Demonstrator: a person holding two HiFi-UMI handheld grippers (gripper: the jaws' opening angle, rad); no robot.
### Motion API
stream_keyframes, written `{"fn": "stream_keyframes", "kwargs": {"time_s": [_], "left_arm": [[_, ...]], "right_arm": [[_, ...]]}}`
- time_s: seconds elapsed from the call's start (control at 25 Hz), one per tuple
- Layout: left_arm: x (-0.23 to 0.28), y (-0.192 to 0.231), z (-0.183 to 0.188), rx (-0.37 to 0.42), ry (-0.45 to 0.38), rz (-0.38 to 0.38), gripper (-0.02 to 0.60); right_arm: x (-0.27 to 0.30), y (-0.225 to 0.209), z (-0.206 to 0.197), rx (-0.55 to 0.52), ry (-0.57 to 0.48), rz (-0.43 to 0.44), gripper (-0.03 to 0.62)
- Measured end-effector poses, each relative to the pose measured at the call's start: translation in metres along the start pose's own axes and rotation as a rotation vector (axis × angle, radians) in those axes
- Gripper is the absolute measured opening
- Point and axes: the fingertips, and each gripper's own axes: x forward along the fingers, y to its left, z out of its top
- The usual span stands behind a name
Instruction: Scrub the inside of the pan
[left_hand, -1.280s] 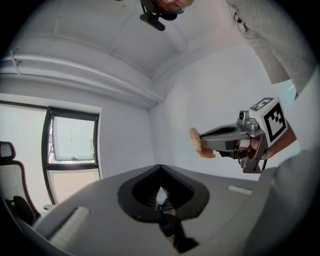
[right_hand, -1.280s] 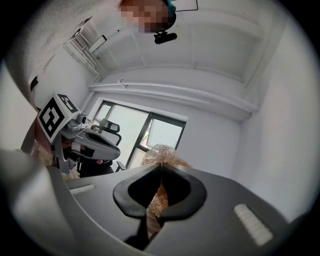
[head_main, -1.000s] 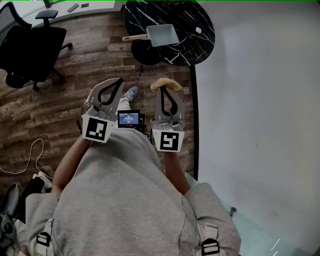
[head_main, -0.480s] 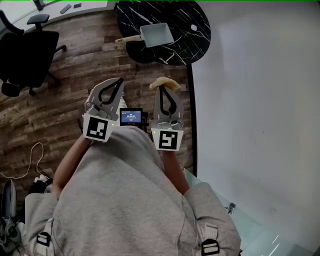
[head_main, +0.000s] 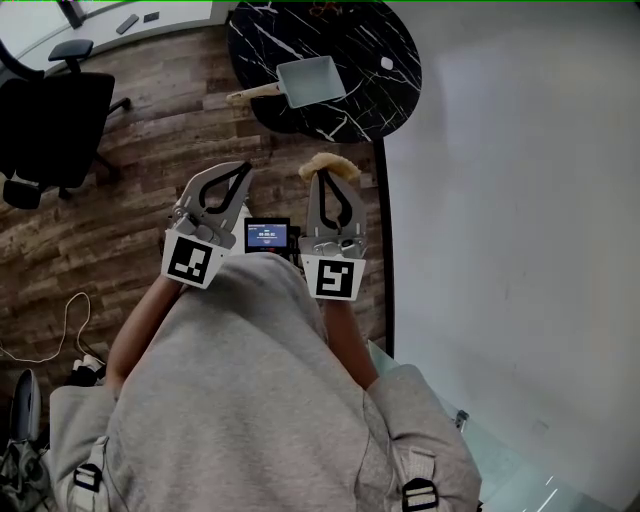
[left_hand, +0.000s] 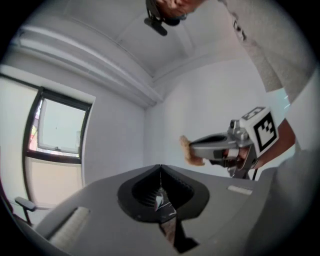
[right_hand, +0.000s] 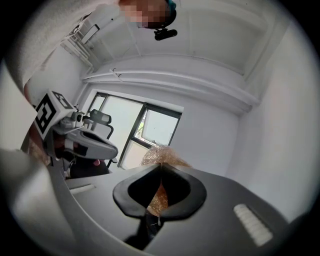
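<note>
A pale square pan (head_main: 310, 81) with a wooden handle lies on the round black marble table (head_main: 375, 45) at the top of the head view, well ahead of both grippers. My right gripper (head_main: 330, 170) is shut on a tan scrubbing pad (head_main: 331, 166), whose fibres show between and beyond the jaws (right_hand: 161, 156). My left gripper (head_main: 243, 168) is shut with nothing in it, held beside the right one in front of my chest. In the left gripper view the right gripper and its scrubbing pad (left_hand: 191, 150) appear to the right. Both gripper cameras point up toward walls and ceiling.
A black office chair (head_main: 50, 115) stands on the wooden floor at the upper left. A white wall or panel (head_main: 510, 200) fills the right side. A small lit screen (head_main: 267, 236) sits between the grippers. A cable (head_main: 60, 330) lies on the floor at left.
The table and pan have shifted slightly up and left in the head view as the view moved. Both grippers keep their places and grips.
</note>
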Motion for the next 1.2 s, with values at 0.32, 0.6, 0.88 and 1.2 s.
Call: {"fn": "stream_keyframes", "kwargs": {"time_s": [0.32,0.6,0.88,1.2], "left_arm": [[0.029,-0.026,0.015,-0.128,0.04,-0.302,0.089],[0.064,-0.017,0.016,-0.15,0.073,-0.361,0.114],[0.112,-0.005,0.014,-0.115,0.095,-0.344,0.034],[0.173,0.044,0.01,-0.169,0.076,-0.237,0.029]], "right_arm": [[0.023,0.02,-0.008,-0.203,0.014,0.1,0.021],[0.042,0.018,-0.016,-0.309,0.0,0.169,0.023],[0.066,-0.006,-0.032,-0.269,0.005,0.25,0.035],[0.1,-0.083,-0.056,0.189,-0.035,0.267,0.186]]}}
